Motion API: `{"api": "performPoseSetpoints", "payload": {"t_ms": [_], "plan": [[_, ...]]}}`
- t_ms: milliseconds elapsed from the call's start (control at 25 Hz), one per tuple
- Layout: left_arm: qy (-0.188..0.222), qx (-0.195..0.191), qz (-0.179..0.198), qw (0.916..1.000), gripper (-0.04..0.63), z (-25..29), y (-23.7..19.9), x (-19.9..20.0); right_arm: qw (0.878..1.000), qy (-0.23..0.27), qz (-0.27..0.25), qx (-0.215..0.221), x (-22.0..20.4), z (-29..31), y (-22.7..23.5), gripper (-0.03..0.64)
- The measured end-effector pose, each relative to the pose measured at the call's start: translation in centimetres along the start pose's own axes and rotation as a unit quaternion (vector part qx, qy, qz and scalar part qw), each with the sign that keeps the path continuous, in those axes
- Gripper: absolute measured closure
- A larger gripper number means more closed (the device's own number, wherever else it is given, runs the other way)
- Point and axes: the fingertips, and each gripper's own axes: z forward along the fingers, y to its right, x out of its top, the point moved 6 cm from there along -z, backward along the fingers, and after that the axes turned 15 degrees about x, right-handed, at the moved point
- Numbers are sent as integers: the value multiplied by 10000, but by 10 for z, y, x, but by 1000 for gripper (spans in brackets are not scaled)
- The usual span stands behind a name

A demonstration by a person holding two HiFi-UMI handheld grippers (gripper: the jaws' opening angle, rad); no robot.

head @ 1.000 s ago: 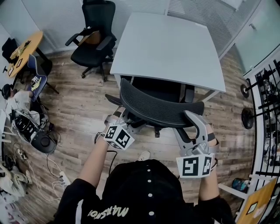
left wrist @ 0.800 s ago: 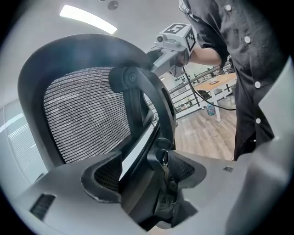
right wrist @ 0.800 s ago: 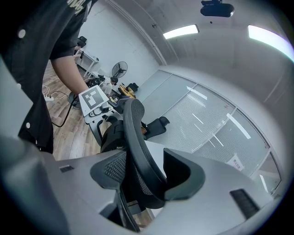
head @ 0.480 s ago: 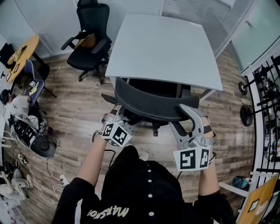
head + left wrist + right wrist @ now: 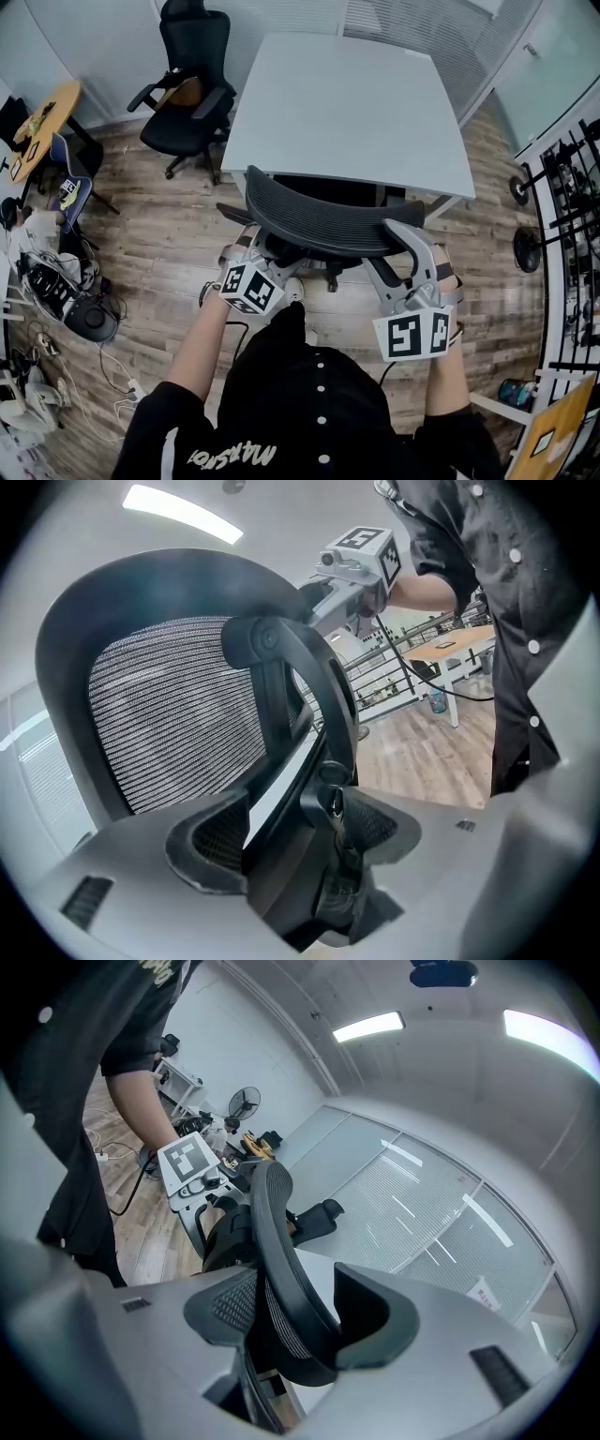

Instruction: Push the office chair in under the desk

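A black mesh office chair [image 5: 319, 223] stands at the near edge of the pale desk [image 5: 356, 103], its seat beneath the top and its backrest just outside the edge. My left gripper [image 5: 255, 246] is shut on the backrest's left side. In the left gripper view its jaws [image 5: 291, 832] clamp the black support bar behind the mesh [image 5: 169, 714]. On the backrest's right end my right gripper [image 5: 405, 246] is shut. The right gripper view shows the curved rim [image 5: 272, 1241] pinched between the pads of that gripper [image 5: 291, 1312].
A second black office chair [image 5: 192, 75] stands at the back left beside the desk. A round wooden table [image 5: 47, 117] and bags with cables [image 5: 66, 291] crowd the left floor. A fan [image 5: 525, 248] and shelving [image 5: 577, 187] line the right. The person's shoe [image 5: 293, 291] is behind the chair.
The chair has rolled a little further towards the desk, and both grippers went with it, still clamped on the backrest.
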Motion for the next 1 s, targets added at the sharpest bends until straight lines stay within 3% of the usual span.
{"api": "performPoseSetpoints", "payload": {"t_ms": [1000], "plan": [[-108, 188, -71, 9997, 268, 51, -21, -3, 9999, 90, -85, 45, -28, 29, 49, 365]]}}
